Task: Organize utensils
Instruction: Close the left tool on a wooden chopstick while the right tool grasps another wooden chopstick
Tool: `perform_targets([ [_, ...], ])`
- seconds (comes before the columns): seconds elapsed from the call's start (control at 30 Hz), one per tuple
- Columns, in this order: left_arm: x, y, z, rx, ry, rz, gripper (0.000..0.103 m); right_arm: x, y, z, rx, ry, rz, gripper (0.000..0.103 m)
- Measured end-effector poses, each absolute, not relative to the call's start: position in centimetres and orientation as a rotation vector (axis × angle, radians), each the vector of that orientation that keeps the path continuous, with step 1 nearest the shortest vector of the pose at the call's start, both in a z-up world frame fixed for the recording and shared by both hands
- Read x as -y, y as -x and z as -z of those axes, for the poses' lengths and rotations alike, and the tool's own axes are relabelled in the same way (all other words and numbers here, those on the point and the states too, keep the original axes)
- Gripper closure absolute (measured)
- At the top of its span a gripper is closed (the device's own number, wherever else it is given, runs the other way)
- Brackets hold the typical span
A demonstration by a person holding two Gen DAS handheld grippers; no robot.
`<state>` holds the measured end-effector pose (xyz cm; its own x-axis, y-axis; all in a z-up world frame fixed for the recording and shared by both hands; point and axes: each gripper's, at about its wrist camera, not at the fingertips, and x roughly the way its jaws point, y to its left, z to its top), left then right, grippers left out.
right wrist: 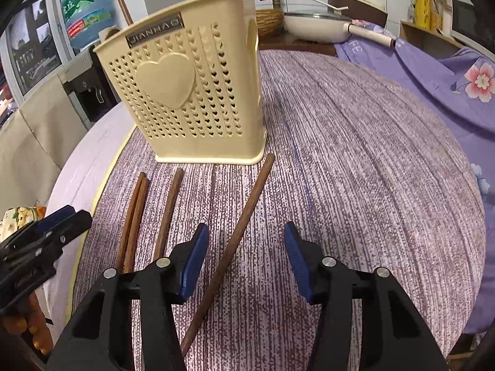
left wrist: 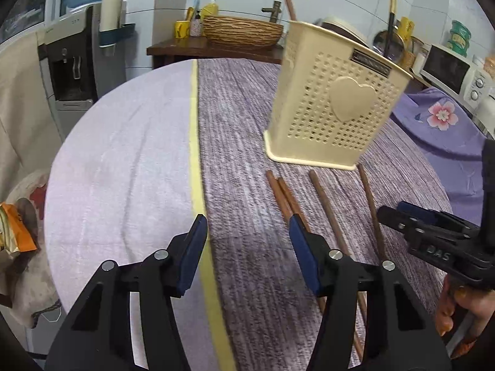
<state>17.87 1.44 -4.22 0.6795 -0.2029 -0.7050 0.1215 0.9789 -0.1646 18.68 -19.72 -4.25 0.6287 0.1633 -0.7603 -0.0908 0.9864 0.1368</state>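
Observation:
A cream perforated utensil holder [left wrist: 332, 99] with a heart on its side stands upright on the purple striped mat; it also shows in the right wrist view [right wrist: 191, 89]. One brown chopstick [right wrist: 123, 7] stands inside it. Several brown chopsticks [left wrist: 287, 198] lie on the mat in front of the holder: a touching pair [right wrist: 134, 213], a single one [right wrist: 168, 210] and a slanted one [right wrist: 238, 238]. My left gripper [left wrist: 247, 225] is open and empty, above the mat left of the pair. My right gripper [right wrist: 244, 232] is open and empty, with its jaws on either side of the slanted chopstick, above it.
The round table [left wrist: 123, 142] has a pale cloth at the left with a yellow stripe [left wrist: 195, 142]. A purple flowered cloth [right wrist: 433, 71] lies at the right. A wicker basket [left wrist: 243, 32], a water dispenser [left wrist: 71, 61], a pan [right wrist: 315, 24] and a microwave [left wrist: 454, 74] stand beyond the table.

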Motion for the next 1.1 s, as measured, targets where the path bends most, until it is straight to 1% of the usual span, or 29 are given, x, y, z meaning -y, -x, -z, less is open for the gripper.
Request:
perform_targets([
  [0.4, 2.1, -17.5, 5.4, -0.842, 0.016, 0.227, 0.048, 19.3, -19.2, 5.3, -0.894, -0.033, -0.095, 0.056],
  [0.77, 2.4, -17.1, 6.5, -0.856, -0.033, 0.169, 0.048, 18.7, -19.1, 5.1, -0.898, -0.003, -0.080, 0.056],
  [1.0, 2.7, -18.5, 6.6, -0.870, -0.087, 0.123, 0.048, 18.4, -19.4, 5.1, -0.906, 0.008, -0.054, 0.056],
  [1.1, 2.1, -20.0, 6.5, -0.882, -0.077, 0.092, 0.048, 18.7, -20.1, 5.1, -0.911, -0.008, -0.037, 0.060],
])
